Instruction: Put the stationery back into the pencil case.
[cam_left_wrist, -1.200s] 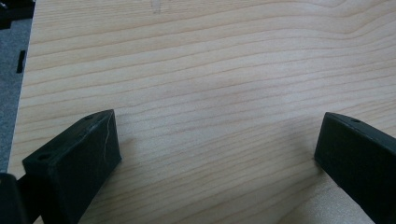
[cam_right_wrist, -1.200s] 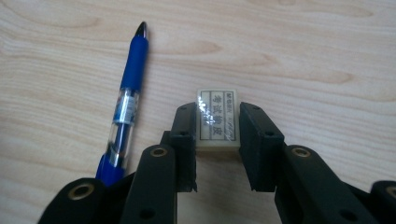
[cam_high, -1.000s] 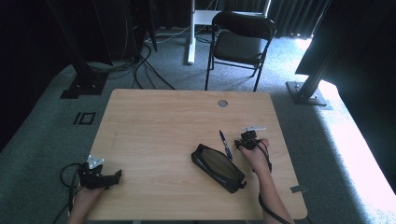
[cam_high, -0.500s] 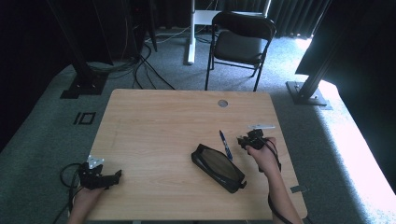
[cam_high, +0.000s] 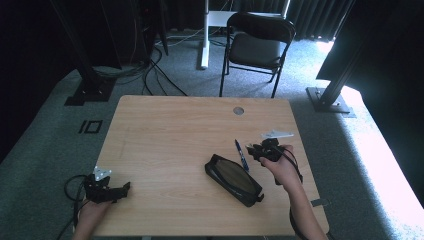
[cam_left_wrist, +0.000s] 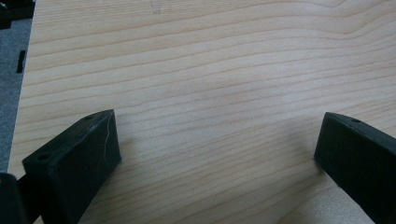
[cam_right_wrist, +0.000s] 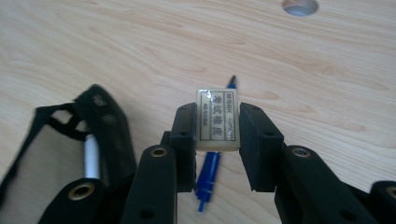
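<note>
**Eraser clamped in the right jaws**

The eraser (cam_right_wrist: 217, 120) sat squeezed between the right gripper's (cam_right_wrist: 217, 126) two black jaws, label facing the camera, lifted above the wooden table (cam_high: 170, 135). Below it lay the open pencil case (cam_high: 233, 179) and a blue pen (cam_high: 242, 155). The right hand (cam_high: 281, 170) held its gripper over the table's right side. The left gripper (cam_high: 106, 189) rested near the table's front-left corner, jaws spread wide on nothing.

This looks like a lab or recording studio: a pale wooden worktop (cam_high: 175, 135) stands on grey carpet (cam_high: 45, 135), black curtains (cam_high: 320, 15) hang at the frame's top, cables (cam_high: 150, 75) trail upper left, and a black folding chair (cam_high: 257, 45) waits top centre.
</note>
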